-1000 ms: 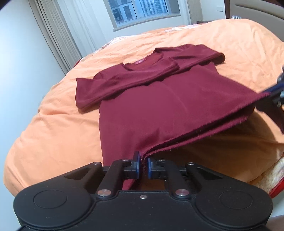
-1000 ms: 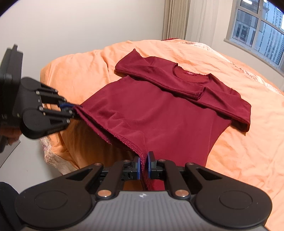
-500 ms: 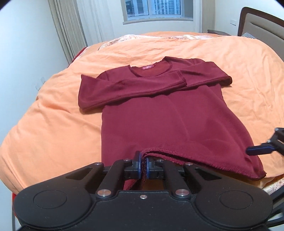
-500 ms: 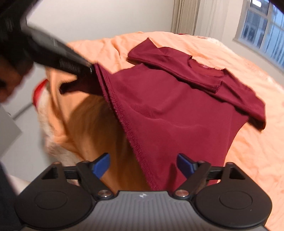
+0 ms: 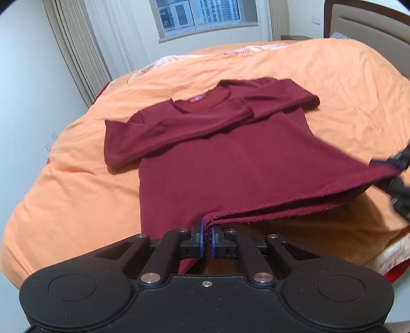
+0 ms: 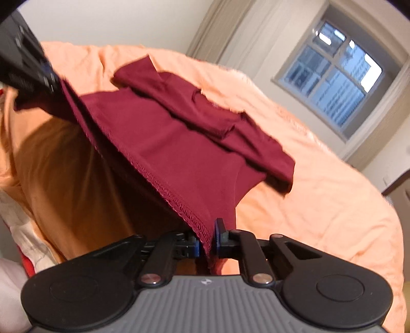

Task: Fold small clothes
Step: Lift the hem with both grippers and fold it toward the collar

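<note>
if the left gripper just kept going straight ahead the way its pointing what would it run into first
The left gripper is shut on the hem of the shirt. Straight ahead lies the shirt's lifted body, then the folded sleeves near the collar. Depth is uncertain, so it might skim above the cloth.

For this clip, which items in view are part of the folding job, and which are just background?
Part of the job:
- maroon long-sleeved shirt, sleeves folded across the chest
- left gripper, jaws shut on the shirt's hem
- right gripper, jaws shut on the hem's other corner
- orange bedcover, the folding surface

Just background:
- window
- curtains
- headboard
</note>
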Demonstrator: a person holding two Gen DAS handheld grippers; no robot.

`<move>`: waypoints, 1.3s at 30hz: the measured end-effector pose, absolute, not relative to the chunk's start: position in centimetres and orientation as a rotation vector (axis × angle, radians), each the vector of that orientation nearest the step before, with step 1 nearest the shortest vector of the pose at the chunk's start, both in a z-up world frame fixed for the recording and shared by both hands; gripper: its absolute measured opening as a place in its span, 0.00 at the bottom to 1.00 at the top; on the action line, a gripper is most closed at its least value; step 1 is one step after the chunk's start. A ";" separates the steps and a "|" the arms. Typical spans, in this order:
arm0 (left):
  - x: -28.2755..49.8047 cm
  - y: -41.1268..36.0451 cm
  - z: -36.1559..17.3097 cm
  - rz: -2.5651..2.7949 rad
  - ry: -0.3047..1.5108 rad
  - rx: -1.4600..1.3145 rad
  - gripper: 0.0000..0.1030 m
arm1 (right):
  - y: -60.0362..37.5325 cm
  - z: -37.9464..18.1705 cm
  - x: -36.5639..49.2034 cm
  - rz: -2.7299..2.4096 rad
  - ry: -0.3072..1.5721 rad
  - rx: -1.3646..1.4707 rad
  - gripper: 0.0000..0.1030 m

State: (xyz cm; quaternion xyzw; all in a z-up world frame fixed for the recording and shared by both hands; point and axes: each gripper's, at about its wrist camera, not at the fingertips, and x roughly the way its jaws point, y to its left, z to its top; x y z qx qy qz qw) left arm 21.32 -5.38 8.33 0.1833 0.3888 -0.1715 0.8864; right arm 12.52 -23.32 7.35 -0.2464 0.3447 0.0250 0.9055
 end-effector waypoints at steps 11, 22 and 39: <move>21.1 -4.2 4.4 -0.264 0.852 0.368 0.15 | -23.4 10.9 12.3 0.137 0.685 -0.529 0.10; 19.3 -2.4 5.5 -0.259 0.776 0.336 0.04 | -24.1 11.2 12.3 0.206 0.709 -0.548 0.08; 11.7 -1.2 15.2 -0.399 0.724 0.464 0.04 | -25.7 15.3 5.7 0.429 0.880 -0.474 0.08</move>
